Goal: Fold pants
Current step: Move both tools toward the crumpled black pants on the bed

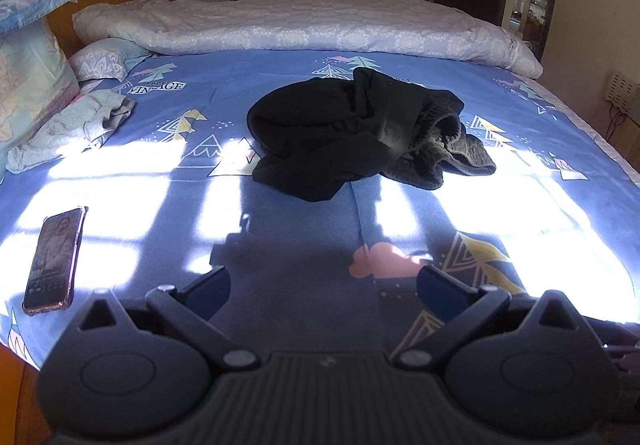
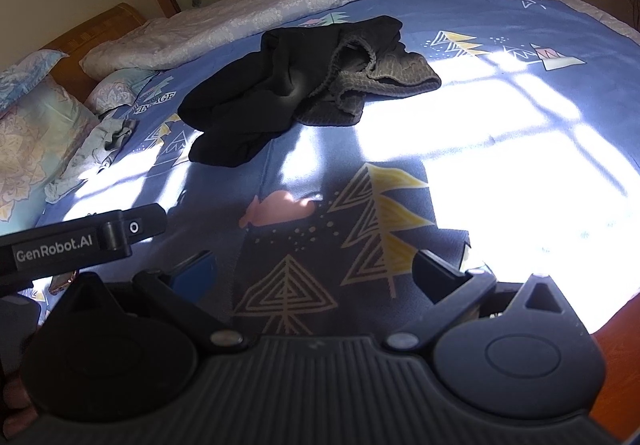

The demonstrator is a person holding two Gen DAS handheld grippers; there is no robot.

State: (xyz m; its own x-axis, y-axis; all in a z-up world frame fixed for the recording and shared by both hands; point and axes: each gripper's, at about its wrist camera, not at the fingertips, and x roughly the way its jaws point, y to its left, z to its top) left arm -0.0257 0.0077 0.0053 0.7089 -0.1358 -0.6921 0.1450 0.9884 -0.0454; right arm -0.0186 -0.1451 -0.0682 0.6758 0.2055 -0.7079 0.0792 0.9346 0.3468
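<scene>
Here, both tools (image 1: pixel 324 281) (image 2: pixel 316 269) wide apart, empty; "GenRobot.AI" label (image 2: pixel 54 245); "VINTAGE" bedsheet (image 1: pixel 157 87) beneath crumpled pants (image 1: pixel 340 133).

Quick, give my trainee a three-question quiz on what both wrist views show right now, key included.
1. True or false: the black pants lie flat and folded on the bed sheet.
2. Which side of the left wrist view shows the phone? A) left B) right C) centre
3. Fill in: the left tool and the right tool are both ____.

Key: 1 false, they lie crumpled; 2 A; 3 open.
</scene>
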